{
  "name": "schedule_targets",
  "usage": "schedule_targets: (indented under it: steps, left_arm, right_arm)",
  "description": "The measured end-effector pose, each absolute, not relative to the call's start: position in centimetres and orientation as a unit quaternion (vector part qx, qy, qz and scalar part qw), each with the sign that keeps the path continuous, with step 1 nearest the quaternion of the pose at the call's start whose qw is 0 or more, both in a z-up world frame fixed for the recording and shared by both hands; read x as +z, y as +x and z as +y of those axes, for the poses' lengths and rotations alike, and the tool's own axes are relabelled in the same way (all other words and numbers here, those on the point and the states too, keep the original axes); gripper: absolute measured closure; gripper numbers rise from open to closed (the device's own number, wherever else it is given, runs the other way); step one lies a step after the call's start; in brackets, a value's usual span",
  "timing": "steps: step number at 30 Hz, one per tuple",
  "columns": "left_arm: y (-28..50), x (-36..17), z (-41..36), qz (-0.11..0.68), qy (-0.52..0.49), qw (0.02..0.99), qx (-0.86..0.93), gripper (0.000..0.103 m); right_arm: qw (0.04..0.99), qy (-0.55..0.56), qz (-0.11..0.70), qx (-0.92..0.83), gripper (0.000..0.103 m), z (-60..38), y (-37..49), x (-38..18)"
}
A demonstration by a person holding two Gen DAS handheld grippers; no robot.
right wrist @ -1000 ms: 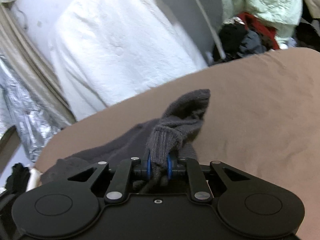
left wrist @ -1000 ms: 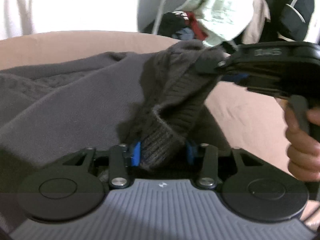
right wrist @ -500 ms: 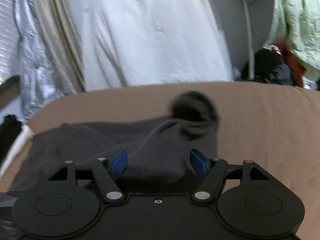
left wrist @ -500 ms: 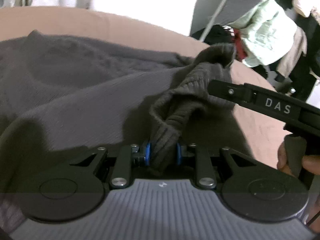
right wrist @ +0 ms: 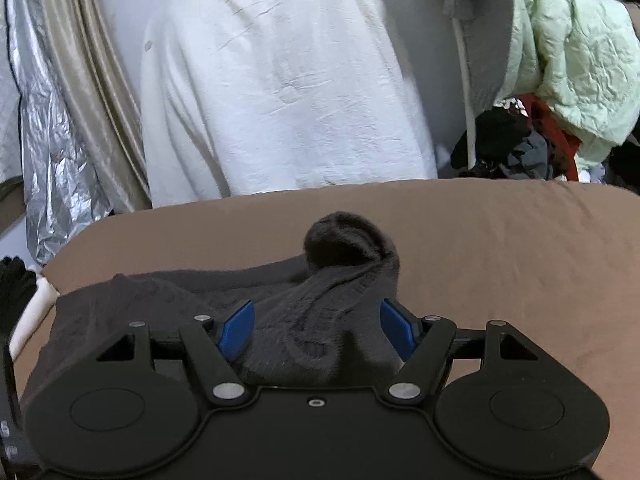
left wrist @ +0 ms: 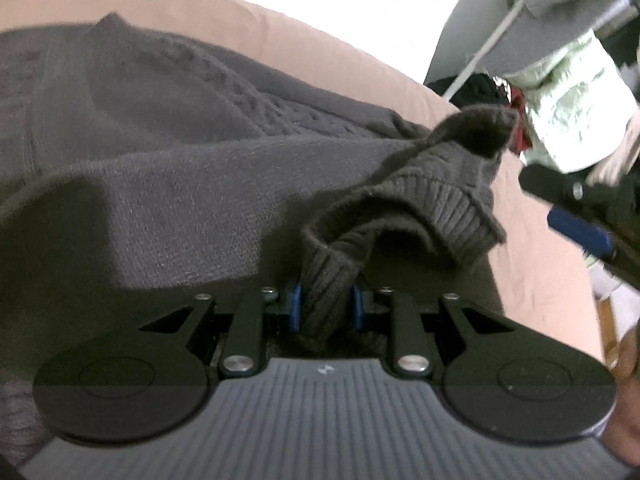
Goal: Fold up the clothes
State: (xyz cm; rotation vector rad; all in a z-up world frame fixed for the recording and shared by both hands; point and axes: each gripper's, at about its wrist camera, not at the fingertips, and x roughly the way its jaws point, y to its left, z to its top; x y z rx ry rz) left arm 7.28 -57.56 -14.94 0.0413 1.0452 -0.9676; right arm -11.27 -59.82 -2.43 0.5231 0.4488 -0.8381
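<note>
Left tool [left wrist: 326, 306] pinches sweater cuff [left wrist: 400, 208]; right tool [right wrist: 318, 330] wide; sleeve [right wrist: 320, 300] points away

Both fisheye views look forward and down from just behind their own gripper fingers, close over the dark sweater [left wrist: 192, 184] on the tan surface [right wrist: 500, 248]. Both share its ribbed cuff [left wrist: 448, 204] and, upper right, the pale green jacket [right wrist: 576, 64].

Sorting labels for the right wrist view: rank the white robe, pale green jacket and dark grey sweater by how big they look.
1. white robe
2. dark grey sweater, nearest the camera and partly hidden, so unsure
3. pale green jacket, cut off by the frame edge
</note>
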Motion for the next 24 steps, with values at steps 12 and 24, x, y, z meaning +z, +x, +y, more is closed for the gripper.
schedule_targets:
  steps: [12, 24]
  left_arm:
    - [7.6, -14.8, -57.4, 0.492, 0.018, 0.752, -0.438, 0.080]
    - [9.0, -12.5, -56.2, 0.494, 0.069, 0.752, -0.432, 0.081]
  right_arm:
    - [0.830, 0.332, 0.180, -0.410, 0.028, -62.1, -14.3, -3.2]
    - [0.838, 0.312, 0.210, -0.396, 0.028, -62.0, -13.4, -3.2]
